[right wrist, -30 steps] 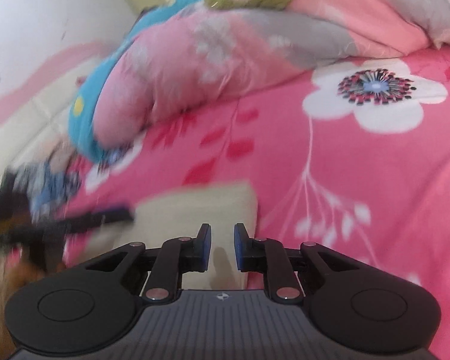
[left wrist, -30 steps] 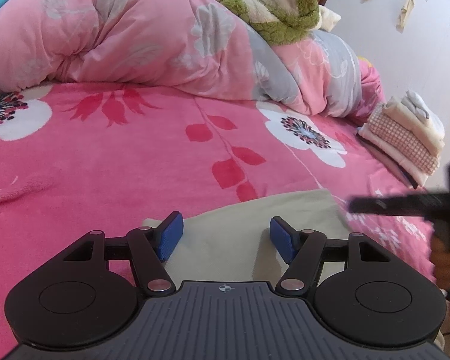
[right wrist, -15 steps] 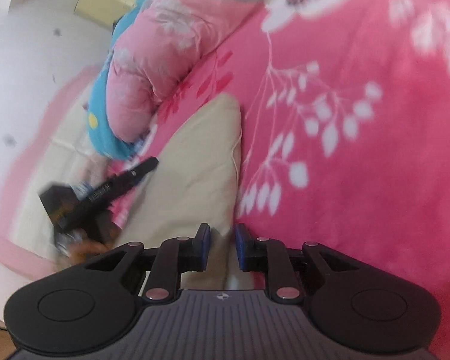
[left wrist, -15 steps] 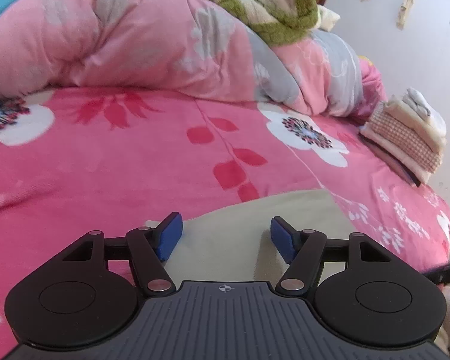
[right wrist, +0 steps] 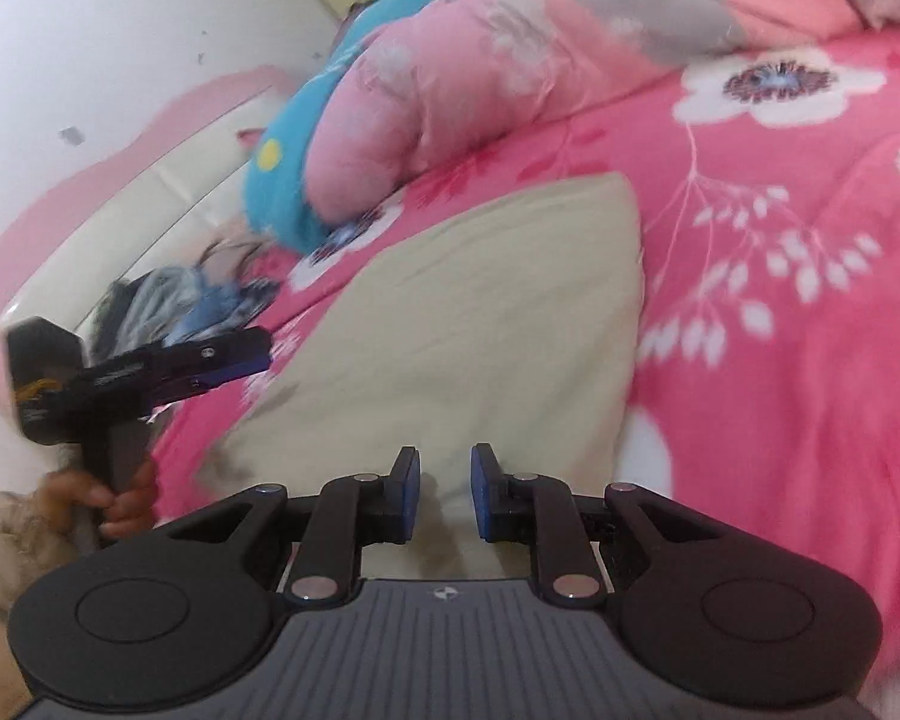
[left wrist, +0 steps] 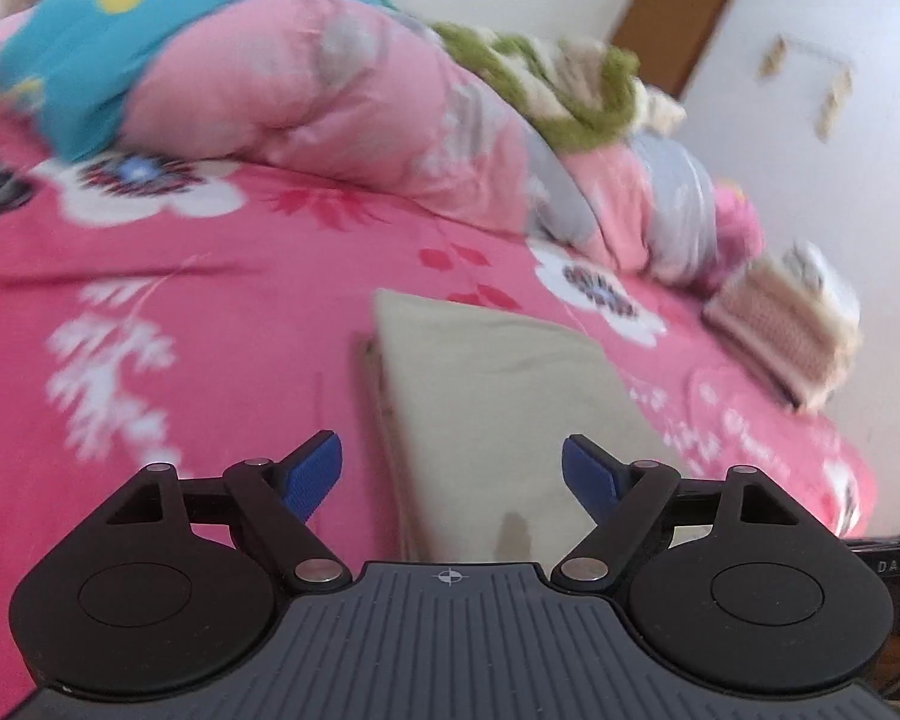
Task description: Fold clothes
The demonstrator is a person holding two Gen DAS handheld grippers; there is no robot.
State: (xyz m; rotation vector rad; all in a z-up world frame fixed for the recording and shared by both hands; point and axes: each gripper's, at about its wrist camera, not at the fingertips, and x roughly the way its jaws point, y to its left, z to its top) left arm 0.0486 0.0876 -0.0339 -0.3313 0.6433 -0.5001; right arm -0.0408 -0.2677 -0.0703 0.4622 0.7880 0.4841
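Beige garment (left wrist: 498, 396): lies flat on pink floral bedsheet (left wrist: 168, 360) as neat rectangle with layered edges, apparently folded.

Left gripper (left wrist: 452, 468): fingers wide apart over garment's near end, holding nothing.

Right gripper (right wrist: 445, 495): fingers narrowly apart, nothing between them, over same near edge, probably poised to pinch or smooth.

Stack of folded clothes (left wrist: 792, 324): at bed's far corner; likely destination.

Rumpled quilt (left wrist: 342, 114): pushed back, leaving working space.
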